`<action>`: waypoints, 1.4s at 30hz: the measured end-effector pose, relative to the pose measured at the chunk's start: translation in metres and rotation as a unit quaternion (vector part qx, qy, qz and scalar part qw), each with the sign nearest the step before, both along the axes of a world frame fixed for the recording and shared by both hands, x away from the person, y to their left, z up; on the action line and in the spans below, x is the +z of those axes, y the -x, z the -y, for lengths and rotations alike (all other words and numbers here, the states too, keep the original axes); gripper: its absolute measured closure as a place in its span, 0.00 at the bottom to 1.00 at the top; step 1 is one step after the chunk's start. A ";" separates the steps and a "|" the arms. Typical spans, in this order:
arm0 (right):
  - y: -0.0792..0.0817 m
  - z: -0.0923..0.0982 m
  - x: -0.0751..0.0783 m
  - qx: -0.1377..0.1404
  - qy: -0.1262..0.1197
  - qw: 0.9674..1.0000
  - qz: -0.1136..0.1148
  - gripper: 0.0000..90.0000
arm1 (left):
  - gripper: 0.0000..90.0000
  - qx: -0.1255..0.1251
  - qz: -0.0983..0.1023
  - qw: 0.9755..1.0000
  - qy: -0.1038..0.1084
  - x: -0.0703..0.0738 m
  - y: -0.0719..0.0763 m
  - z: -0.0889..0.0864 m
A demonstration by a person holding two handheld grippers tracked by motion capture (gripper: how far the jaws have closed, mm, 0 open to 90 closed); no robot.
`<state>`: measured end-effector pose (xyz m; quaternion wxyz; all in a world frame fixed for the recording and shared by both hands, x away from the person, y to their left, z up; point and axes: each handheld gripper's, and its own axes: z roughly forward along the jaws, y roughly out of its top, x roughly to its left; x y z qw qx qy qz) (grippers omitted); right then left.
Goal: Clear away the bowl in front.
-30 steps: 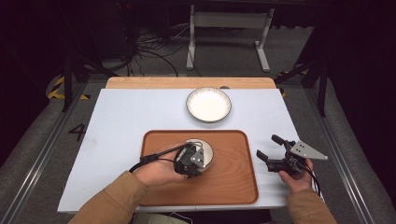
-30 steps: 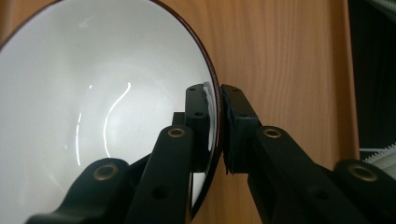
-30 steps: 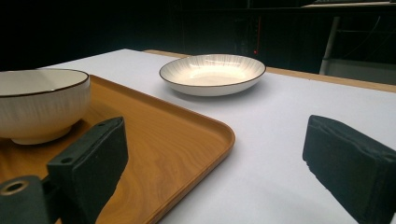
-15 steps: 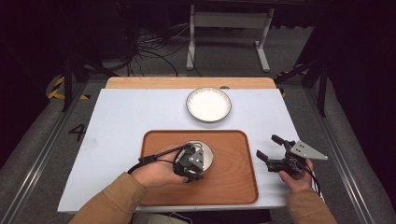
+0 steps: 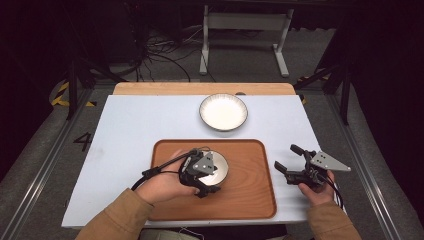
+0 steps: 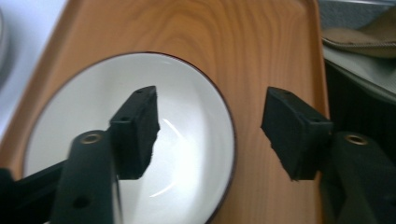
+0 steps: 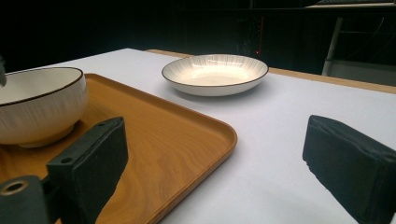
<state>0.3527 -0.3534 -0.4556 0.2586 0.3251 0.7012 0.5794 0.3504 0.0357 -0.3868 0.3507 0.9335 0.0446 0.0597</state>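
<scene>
Since the earlier frames, not much has shifted on the table, except the left gripper (image 5: 206, 181) has just been opening its jaws over the small bowl (image 5: 219, 167) on the wooden tray (image 5: 250, 195). Both hands sit pretty much where they were, and the bowl is in the same spot on the tray.

Left gripper view: the 2 black pads stand apart now, 1 over the white inside of the bowl (image 6: 187, 154), the other out over the tray (image 6: 261, 56), with the dark rim running between them. Neither pad looks pressed on the rim, so it has hold of nothing. Whether the inner pad touches the bowl's inside I can't tell. The bowl's lower edge is cut off at the bottom of that view.

In the high view the gripper body and its grey plate cover most of the bowl, so just the right part of it peeks out.

Right gripper (image 5: 291, 159) hangs off the tray's right side above the white table (image 5: 125, 125), jaws wide with nothing between them. Its own view catches the bowl (image 7: 37, 107) cut off at the left edge, plus the shallow plate (image 7: 215, 73) farther back on the table, well apart from the tray (image 7: 177, 135).
</scene>
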 end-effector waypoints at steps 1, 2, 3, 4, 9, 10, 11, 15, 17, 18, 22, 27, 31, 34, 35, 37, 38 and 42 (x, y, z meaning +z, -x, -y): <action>0.000 0.000 0.000 0.000 0.000 1.000 0.000 0.08 | 0.38 0.001 0.005 1.000 0.000 0.001 0.000 -0.002; 0.000 0.000 0.000 0.000 0.000 1.000 0.000 0.08 | 0.37 0.001 0.005 1.000 0.000 0.001 0.000 -0.002; 0.000 0.000 0.000 0.000 -0.001 1.000 -0.002 0.08 | 0.37 0.007 0.005 1.000 0.007 0.001 0.001 -0.004; -0.001 0.000 0.000 0.001 -0.002 1.000 -0.003 0.08 | 0.36 0.009 0.005 1.000 0.015 0.002 0.001 -0.005; -0.001 0.001 0.000 0.003 -0.004 1.000 -0.004 0.08 | 0.30 0.044 0.010 0.997 0.059 0.006 0.001 -0.019; -0.001 0.001 0.000 0.004 -0.004 1.000 -0.004 0.08 | 0.30 0.052 0.015 0.996 0.070 0.007 0.001 -0.022; -0.001 0.001 0.000 0.005 -0.004 1.000 -0.005 0.08 | 0.30 0.066 0.023 0.993 0.092 0.010 0.002 -0.029; -0.001 0.001 0.000 0.006 -0.004 1.000 -0.005 0.08 | 0.29 0.087 0.023 0.989 0.119 0.012 0.004 -0.041; -0.001 0.000 0.000 0.009 -0.002 1.000 -0.004 0.08 | 0.29 0.102 0.023 0.986 0.132 0.012 0.007 -0.051; -0.001 0.000 0.000 0.009 -0.002 1.000 -0.004 0.08 | 0.29 0.102 0.023 0.986 0.132 0.012 0.007 -0.051; -0.001 0.000 0.000 0.010 0.002 1.000 -0.001 0.08 | 0.28 0.131 0.026 0.979 0.153 0.010 0.011 -0.069; -0.001 0.000 0.000 0.011 0.001 1.000 -0.002 0.08 | 0.27 0.156 0.029 0.972 0.175 0.006 0.013 -0.090; -0.001 0.000 0.000 0.010 0.002 1.000 0.000 0.08 | 0.23 0.179 0.027 0.963 0.200 0.002 0.013 -0.105; -0.001 0.000 0.000 0.010 0.005 1.000 0.000 0.08 | 0.20 0.191 0.023 0.958 0.214 -0.003 0.013 -0.113; -0.001 0.000 0.000 0.010 0.005 1.000 0.000 0.08 | 0.20 0.192 0.021 0.957 0.217 -0.005 0.013 -0.116; -0.001 0.000 0.000 0.010 0.004 1.000 0.000 0.07 | 0.19 0.199 0.019 0.955 0.219 -0.008 0.014 -0.121; -0.001 0.000 0.000 0.010 0.004 1.000 0.000 0.07 | 0.18 0.201 0.019 0.955 0.219 -0.010 0.014 -0.124; 0.000 -0.001 0.000 0.011 0.006 1.000 0.000 0.07 | 0.18 0.221 0.020 0.949 0.224 -0.017 0.017 -0.139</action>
